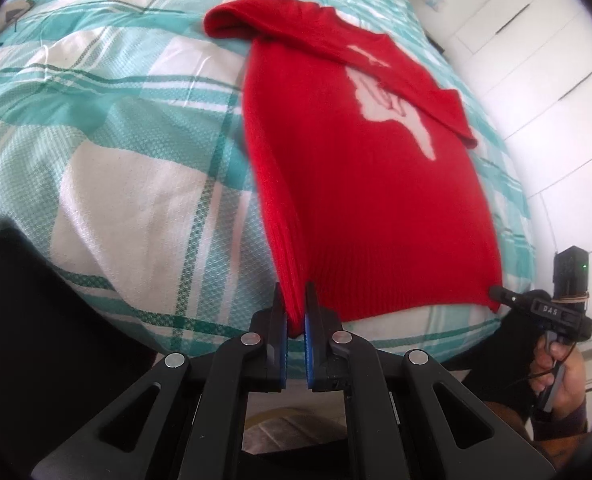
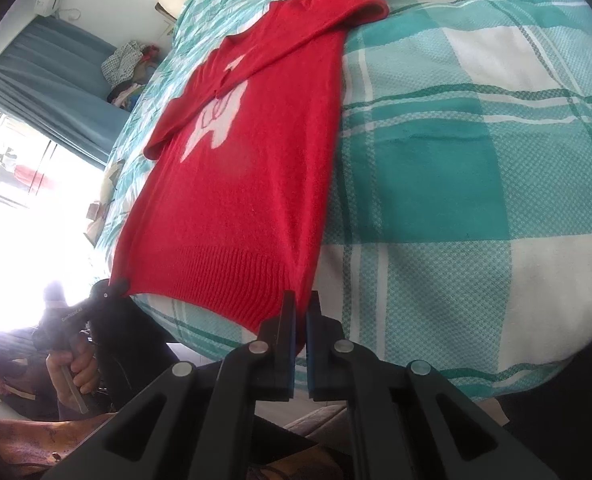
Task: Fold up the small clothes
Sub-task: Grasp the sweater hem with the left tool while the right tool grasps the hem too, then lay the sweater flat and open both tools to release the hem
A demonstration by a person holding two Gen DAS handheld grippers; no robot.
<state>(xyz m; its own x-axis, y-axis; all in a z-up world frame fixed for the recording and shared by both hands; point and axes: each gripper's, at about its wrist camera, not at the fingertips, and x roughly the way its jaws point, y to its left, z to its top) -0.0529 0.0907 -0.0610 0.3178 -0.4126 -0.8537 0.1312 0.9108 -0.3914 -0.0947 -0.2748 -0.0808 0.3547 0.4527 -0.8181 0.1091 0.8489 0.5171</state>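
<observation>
A small red knitted sweater (image 1: 360,184) with a white figure on its chest lies front up on the checked bed, its sleeves folded across the body. My left gripper (image 1: 296,312) is shut on the hem's left corner. In the right wrist view the same sweater (image 2: 247,184) stretches away, and my right gripper (image 2: 302,312) is shut on the hem's right corner. Each gripper also shows in the other's view: the right gripper (image 1: 496,292) pinches the hem at the bed's edge, and the left gripper (image 2: 115,286) does so too, each held by a hand.
The bed is covered by a teal and white checked blanket (image 1: 115,128). White cupboard doors (image 1: 536,40) stand to the right. A blue curtain (image 2: 55,80), a bright window and a pile of clothes (image 2: 129,64) lie beyond the bed's far side.
</observation>
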